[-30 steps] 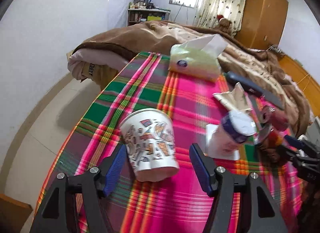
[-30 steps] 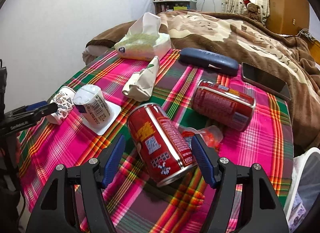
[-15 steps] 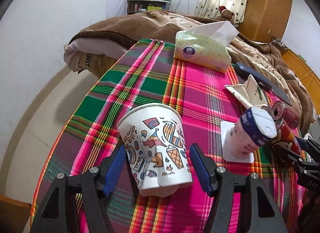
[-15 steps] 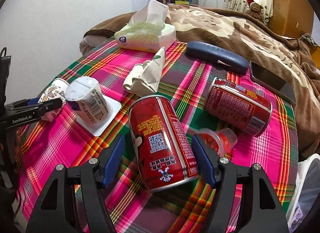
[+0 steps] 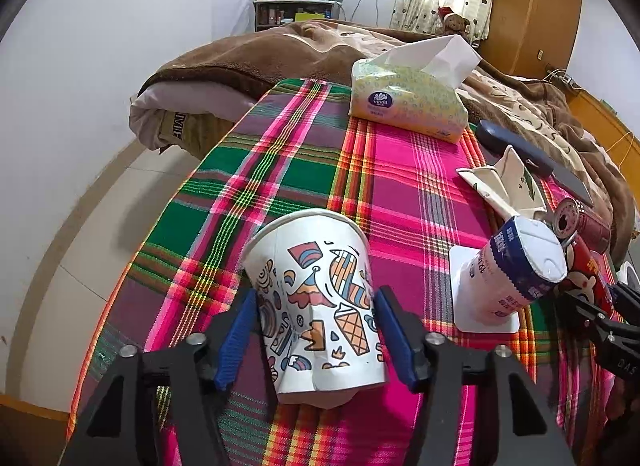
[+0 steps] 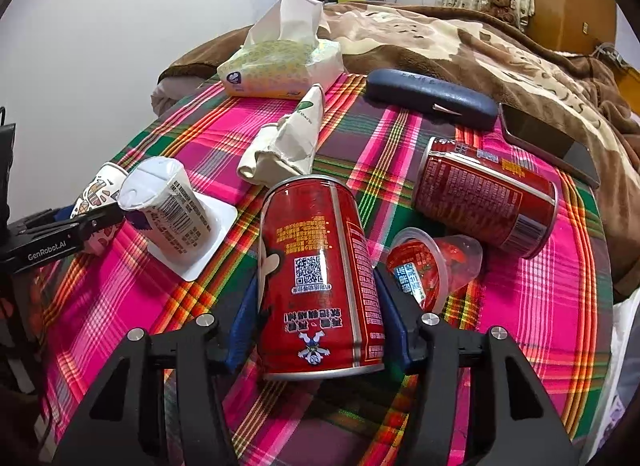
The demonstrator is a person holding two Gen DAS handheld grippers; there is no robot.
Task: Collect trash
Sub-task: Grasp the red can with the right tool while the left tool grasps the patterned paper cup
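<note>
A printed paper cup point(image 5: 316, 298) lies on its side on the plaid cloth point(image 5: 280, 169), dented near its base. My left gripper point(image 5: 315, 292) has its jaws closing, and the blue pads touch the cup's two sides. A red drink can point(image 6: 320, 278) lies between the fingers of my right gripper point(image 6: 316, 278). Those jaws are closing too, with the pads against the can's sides. Other trash lies around: an upturned yogurt pot point(image 6: 168, 209), a crumpled paper bag point(image 6: 288, 141), a second red can point(image 6: 484, 193) and a small jelly cup point(image 6: 432, 262).
A tissue pack point(image 6: 280, 65), a dark glasses case point(image 6: 432, 97) and a phone point(image 6: 548, 141) sit at the cloth's far side. A brown blanket point(image 6: 460, 37) covers the bed behind. Beyond the cloth's left edge is floor point(image 5: 80, 234). A white container rim point(image 6: 628, 346) shows at the right.
Both pairs of jaws have narrowed, the left onto the paper cup and the right onto the red can. The left gripper moved forward along the cup; the right one stayed in place.
</note>
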